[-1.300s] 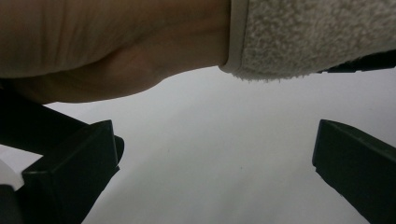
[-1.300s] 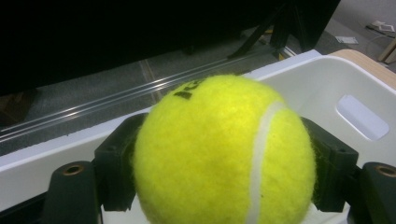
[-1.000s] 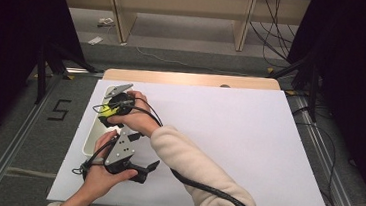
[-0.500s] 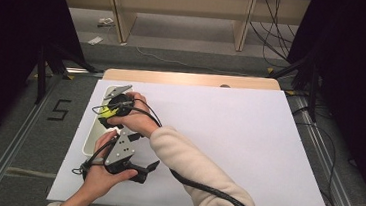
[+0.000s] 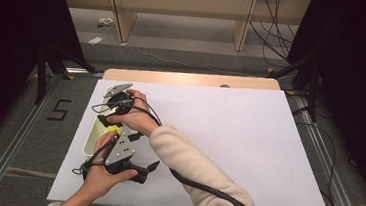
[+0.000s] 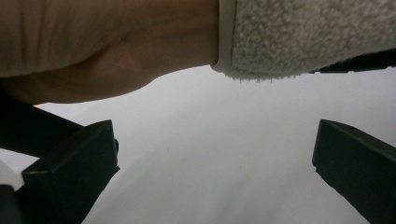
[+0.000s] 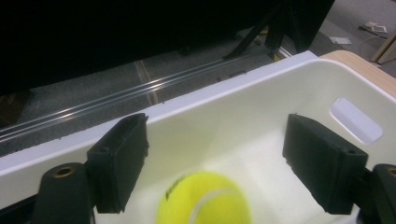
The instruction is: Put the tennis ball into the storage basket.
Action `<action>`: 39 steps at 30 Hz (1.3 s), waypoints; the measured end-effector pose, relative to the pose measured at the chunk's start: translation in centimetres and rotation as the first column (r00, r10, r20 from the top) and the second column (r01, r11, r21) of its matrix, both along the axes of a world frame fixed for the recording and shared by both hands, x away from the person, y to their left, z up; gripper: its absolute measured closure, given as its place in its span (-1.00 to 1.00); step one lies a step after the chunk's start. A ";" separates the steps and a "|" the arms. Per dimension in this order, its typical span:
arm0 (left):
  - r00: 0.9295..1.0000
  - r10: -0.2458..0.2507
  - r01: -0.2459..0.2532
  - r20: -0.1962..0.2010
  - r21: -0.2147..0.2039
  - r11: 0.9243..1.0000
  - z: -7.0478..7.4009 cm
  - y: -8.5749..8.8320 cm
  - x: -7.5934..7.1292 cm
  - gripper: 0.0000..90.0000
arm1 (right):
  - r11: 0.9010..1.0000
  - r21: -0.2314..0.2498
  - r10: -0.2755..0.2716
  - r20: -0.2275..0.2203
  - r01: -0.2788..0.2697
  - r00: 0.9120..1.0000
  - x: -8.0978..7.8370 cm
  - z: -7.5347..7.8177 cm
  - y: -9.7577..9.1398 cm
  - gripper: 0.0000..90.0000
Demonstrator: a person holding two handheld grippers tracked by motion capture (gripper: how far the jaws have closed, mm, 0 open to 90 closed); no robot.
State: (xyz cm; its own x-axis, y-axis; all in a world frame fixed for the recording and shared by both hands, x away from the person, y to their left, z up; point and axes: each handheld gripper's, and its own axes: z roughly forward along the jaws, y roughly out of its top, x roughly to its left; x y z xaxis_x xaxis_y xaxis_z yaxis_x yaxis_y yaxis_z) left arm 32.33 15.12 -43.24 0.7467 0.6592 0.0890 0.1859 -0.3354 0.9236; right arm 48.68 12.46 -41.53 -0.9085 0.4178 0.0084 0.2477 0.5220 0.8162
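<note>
A yellow tennis ball [image 7: 204, 198] lies inside the white bin [image 7: 261, 116] at the left edge of the table [image 5: 228, 132]. The right gripper [image 7: 217, 161] hangs over the bin with its fingers [image 7: 119, 161] spread wide to either side of the ball, gripping nothing. Just beside the bin, nearer the person, the left gripper [image 6: 212, 172] sits low over the table under the cream sleeve [image 6: 303, 35], its fingers [image 6: 70, 175] wide apart and empty.

White-topped table [image 5: 228, 137] bearing cream bin [image 5: 90, 142]
</note>
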 end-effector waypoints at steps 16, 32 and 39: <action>1.000 -0.002 0.002 0.000 0.003 1.000 0.0 -0.1 0.0 -1.00 | 1.000 0.007 -0.010 0.019 0.010 1.000 -0.2 0.7 -0.9 -0.62; 1.000 -0.002 0.002 -0.002 0.002 1.000 0.0 -0.1 0.0 -1.00 | 0.999 0.021 -0.031 0.032 0.030 0.999 -0.3 1.4 -2.2 -0.61; 1.000 -0.002 0.002 0.000 0.004 1.000 0.0 -0.1 0.0 -1.00 | 0.998 0.032 -0.047 0.037 0.045 0.998 -0.3 1.6 -3.2 -0.61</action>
State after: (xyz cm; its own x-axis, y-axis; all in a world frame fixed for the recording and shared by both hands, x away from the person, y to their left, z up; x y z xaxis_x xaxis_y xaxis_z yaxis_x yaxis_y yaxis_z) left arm 32.34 15.04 -43.28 0.7483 0.6570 0.0917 0.1848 -0.3392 0.9224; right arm 48.38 9.25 -39.88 -0.8882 0.4593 -0.0121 0.2394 0.4851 0.8411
